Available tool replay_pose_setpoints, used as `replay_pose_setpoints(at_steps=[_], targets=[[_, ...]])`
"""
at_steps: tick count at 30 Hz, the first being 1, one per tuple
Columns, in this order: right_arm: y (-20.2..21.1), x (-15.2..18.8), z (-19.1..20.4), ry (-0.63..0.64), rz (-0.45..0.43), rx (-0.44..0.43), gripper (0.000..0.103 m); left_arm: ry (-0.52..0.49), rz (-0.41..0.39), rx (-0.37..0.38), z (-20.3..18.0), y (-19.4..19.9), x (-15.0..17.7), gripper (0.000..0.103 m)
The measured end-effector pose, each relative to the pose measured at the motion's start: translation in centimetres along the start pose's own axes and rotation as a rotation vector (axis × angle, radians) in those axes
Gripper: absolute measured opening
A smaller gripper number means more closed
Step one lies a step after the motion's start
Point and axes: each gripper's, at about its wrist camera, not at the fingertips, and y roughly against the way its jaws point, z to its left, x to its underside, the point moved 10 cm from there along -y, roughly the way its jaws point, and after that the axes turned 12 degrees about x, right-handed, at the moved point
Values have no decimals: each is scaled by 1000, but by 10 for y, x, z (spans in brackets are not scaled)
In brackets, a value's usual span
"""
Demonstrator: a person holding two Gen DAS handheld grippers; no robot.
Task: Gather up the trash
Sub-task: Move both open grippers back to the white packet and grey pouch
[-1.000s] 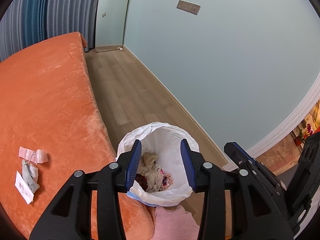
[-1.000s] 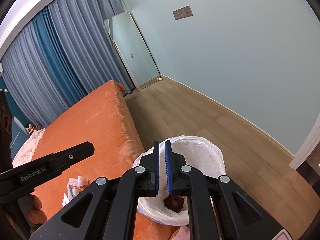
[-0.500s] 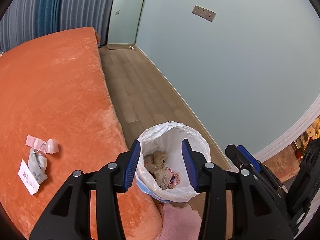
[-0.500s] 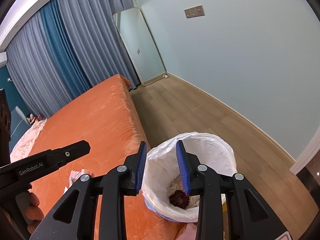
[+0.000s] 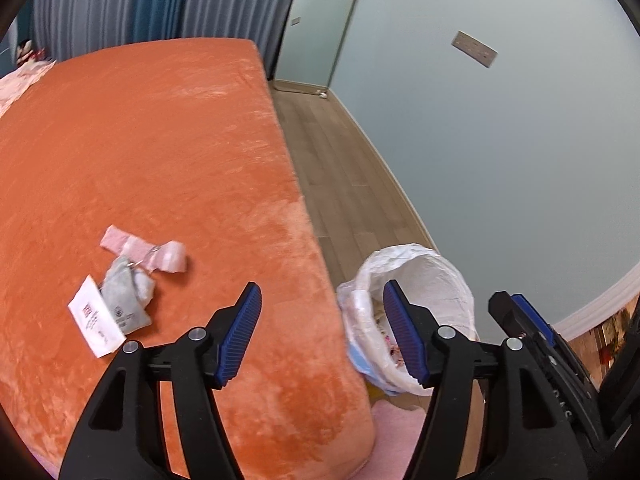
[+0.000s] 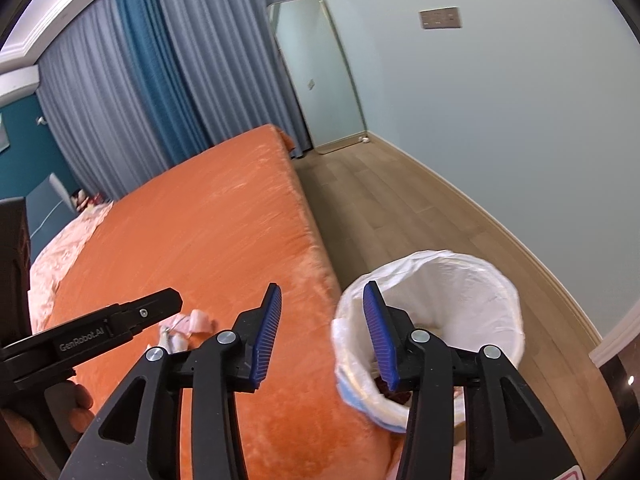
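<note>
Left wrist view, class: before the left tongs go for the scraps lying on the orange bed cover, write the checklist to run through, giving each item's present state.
1. Left tongs open and empty: ok; jaws have just been opening, nothing between them.
2. Scraps within sight: ok; white printed paper tag, crumpled grey pouch and pink paper strip lie together on the orange plush bed cover.
3. Tongs lined up over the scraps: not ok; the scraps lie left of the jaws.
4. White-lined waste bin open beside the bed: ok.
5. Right tongs clear of the scraps: ok; open, empty.
6. Room left in the bin: cannot tell.
</note>
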Motion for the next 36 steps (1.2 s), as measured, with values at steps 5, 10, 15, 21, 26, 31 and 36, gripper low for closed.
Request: replay_pose_setpoints(at_steps=[5,10,15,21,26,31,36], targets=[[-3,12,38,55,25,-34,43,80,-4,-38,47,11,7,63],[-8,27,77,112,52,-68,43,166,-10,-77,99,25,17,67],[-17,44,117,180,74,-99,43,254,-1,-108,152,36,35,67],[-36,69,160,250,118,-128,43,405,19,-137,216,41,64,67],[-53,93,190,313,154,-145,43,475,54,-155,252,33,86,67],[-75,115,219,357,202,-159,43,569,87,-121,277,15,101,67],[-93,135,240,393,246,-175,43,635,117,-77,290,-7,109,66]])
